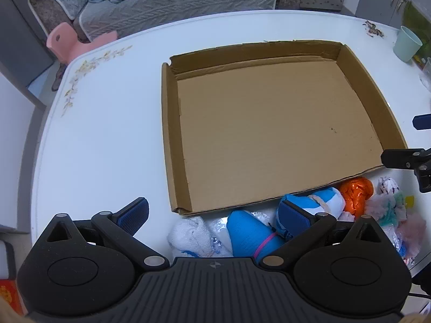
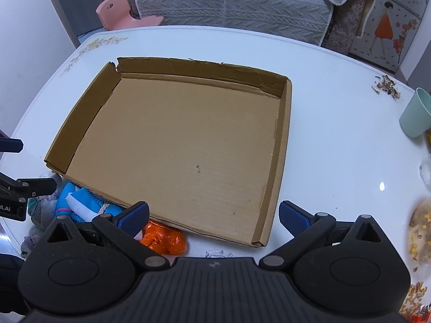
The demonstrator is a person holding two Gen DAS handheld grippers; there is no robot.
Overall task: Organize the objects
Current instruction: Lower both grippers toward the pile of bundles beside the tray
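Shallow cardboard tray [image 1: 167, 123] sits mid-frame on the white table [image 1: 102, 134] in both wrist views, interior bare. Judged the destination: its low walls make for easy drop-in from above, and nothing has been placed yet.

Items to sort lie heaped on the table just outside the tray's near edge, lower centre to lower right of the left wrist view: white rolled sock [image 1: 188, 238], blue sock bundle [image 1: 250, 234], blue-and-white bundle [image 1: 323, 202], orange crinkled packet [image 1: 355, 192], pale mixed fabrics [image 1: 390, 202]. They touch one another; the blue-and-white bundle and the orange packet touch the tray wall. The heap is within easy reach of both tools, probably on purpose.

Left gripper [image 1: 212, 215]: jaws spread fully wide, holding nothing. It is angled down over the heap; right-hand pad overlaps the blue-and-white bundle in view, contact not confirmable.

Right gripper [image 2: 214, 215]: jaws equally wide, empty, over the tray's near edge; orange packet [image 2: 164, 238] beside its left pad.

Mint cup [image 2: 416, 115] at right edge, well apart from the tray.
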